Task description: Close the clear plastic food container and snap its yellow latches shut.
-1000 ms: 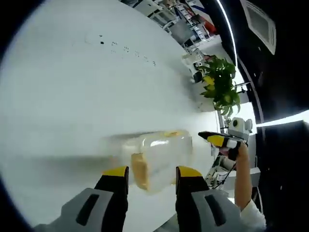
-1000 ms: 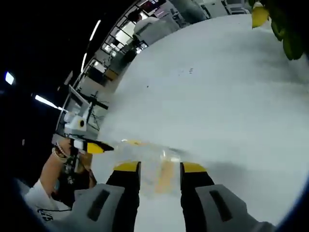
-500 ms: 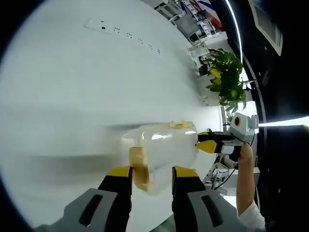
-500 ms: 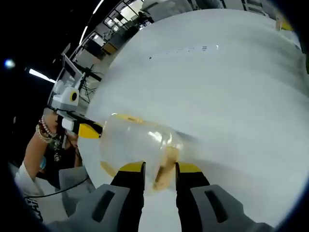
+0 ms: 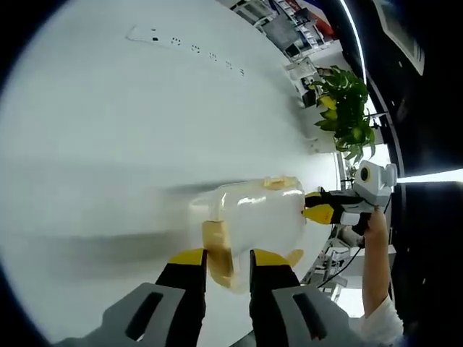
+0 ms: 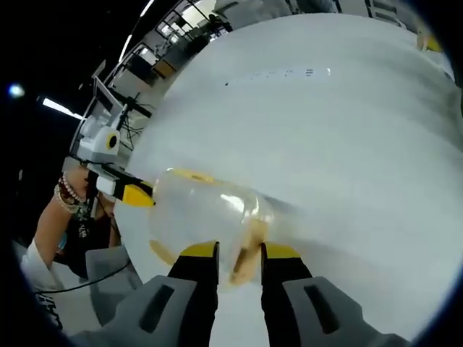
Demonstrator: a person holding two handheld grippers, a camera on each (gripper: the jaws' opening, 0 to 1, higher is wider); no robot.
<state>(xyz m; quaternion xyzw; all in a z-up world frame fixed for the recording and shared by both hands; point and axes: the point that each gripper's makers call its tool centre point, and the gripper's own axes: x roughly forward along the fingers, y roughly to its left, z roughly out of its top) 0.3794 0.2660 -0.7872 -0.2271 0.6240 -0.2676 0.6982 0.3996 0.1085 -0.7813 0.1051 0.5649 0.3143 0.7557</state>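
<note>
The clear plastic food container (image 5: 257, 213) lies on the white table (image 5: 108, 130), held from both ends. In the left gripper view my left gripper (image 5: 228, 259) has its jaws shut on a yellow end latch (image 5: 217, 249). My right gripper (image 5: 312, 205) meets the container's far end from the right. In the right gripper view the container (image 6: 202, 213) sits just ahead of my right gripper (image 6: 240, 251), shut on the yellow latch (image 6: 247, 246) at that end. My left gripper (image 6: 145, 195) touches the far end from the left. Another yellow latch (image 6: 189, 176) shows on the far long side.
A leafy green plant (image 5: 341, 108) stands past the table's far right edge. A row of sockets (image 5: 192, 48) is set into the tabletop far ahead. A person's hand (image 5: 375, 225) holds the right gripper. A grey chair (image 6: 108, 264) stands off the table's edge.
Both pairs of jaws have narrowed onto the end latches. The other gripper has come up against the container's far end in each view, and the container looks closer.
</note>
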